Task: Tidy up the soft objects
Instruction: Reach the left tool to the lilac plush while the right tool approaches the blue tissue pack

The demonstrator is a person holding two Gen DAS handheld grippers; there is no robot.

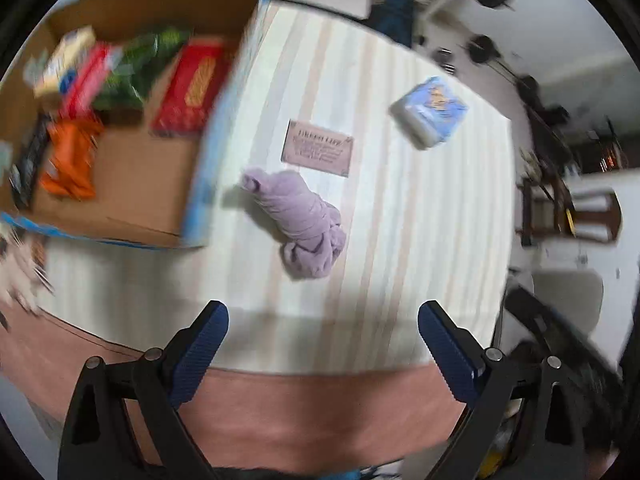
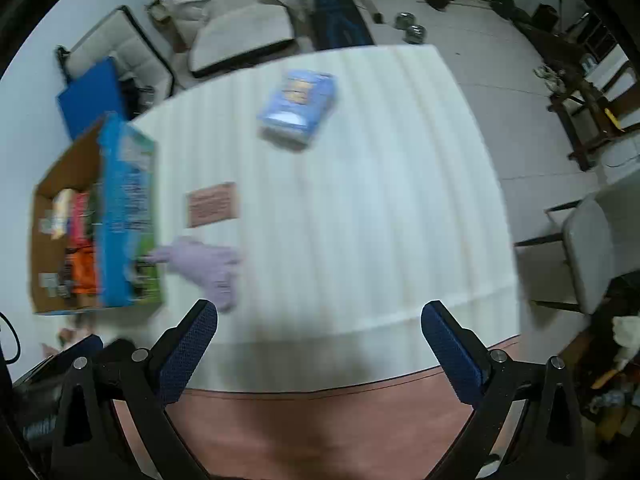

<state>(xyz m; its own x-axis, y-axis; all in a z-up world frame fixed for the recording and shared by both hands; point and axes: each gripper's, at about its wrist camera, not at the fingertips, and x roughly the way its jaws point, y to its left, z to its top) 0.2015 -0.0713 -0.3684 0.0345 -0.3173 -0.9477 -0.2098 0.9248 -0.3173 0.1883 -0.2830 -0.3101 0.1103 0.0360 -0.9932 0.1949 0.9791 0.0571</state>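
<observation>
A crumpled lilac cloth lies on the white striped tablecloth, just right of an open cardboard box. A blue soft pack lies farther back on the right. My left gripper is open and empty, above the table's near edge, short of the cloth. In the right wrist view the cloth lies at the left beside the box, and the blue pack is far ahead. My right gripper is open and empty above the near edge.
The box holds several packets: an orange one, a red one, a green one. A small pink card lies on the cloth. Chairs and a sofa surround the table.
</observation>
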